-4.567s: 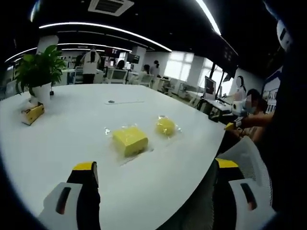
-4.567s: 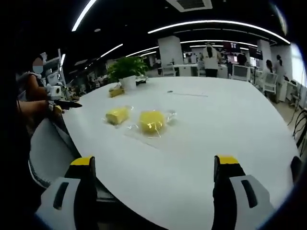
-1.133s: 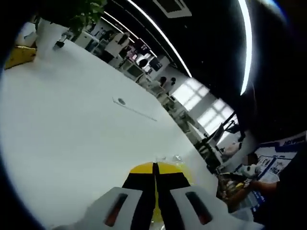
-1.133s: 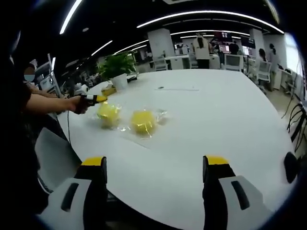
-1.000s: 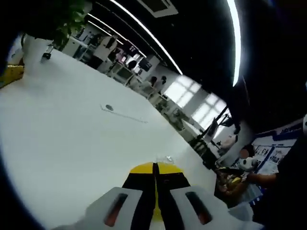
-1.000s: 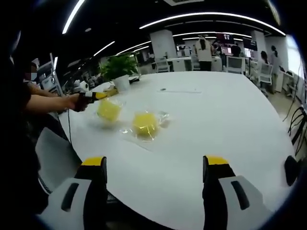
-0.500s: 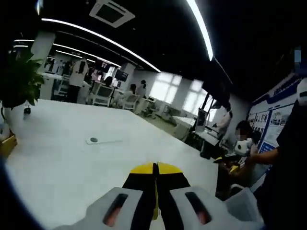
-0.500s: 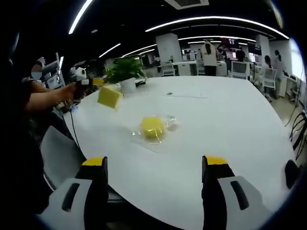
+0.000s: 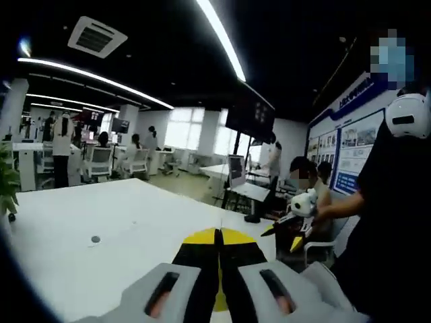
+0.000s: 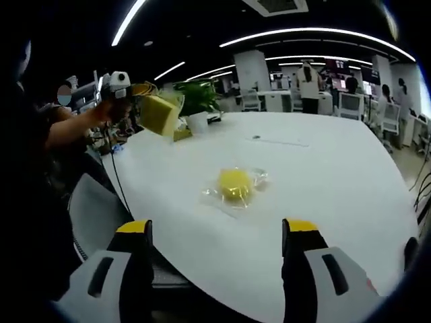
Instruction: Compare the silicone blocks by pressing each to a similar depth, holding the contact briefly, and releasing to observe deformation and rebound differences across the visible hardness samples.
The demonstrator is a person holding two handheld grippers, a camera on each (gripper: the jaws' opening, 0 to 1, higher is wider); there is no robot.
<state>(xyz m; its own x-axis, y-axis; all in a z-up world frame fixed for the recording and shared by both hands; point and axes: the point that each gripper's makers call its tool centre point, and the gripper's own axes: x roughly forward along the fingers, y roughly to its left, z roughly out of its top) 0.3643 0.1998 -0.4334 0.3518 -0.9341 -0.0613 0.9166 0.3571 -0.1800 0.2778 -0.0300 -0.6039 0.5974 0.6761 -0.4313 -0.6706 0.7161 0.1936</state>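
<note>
Square block (image 10: 159, 113) aloft in left claw (image 10: 143, 88)

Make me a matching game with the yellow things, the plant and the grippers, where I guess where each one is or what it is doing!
Things:
1. square yellow block
2. round yellow block
3. potted plant
4. right gripper

Places or states:
A. lying on the white table in clear wrap
B. open, holding nothing
C. held up in the air by the left gripper
D. standing at the table's far edge

Pairs: 1-C, 2-A, 3-D, 4-B
</note>
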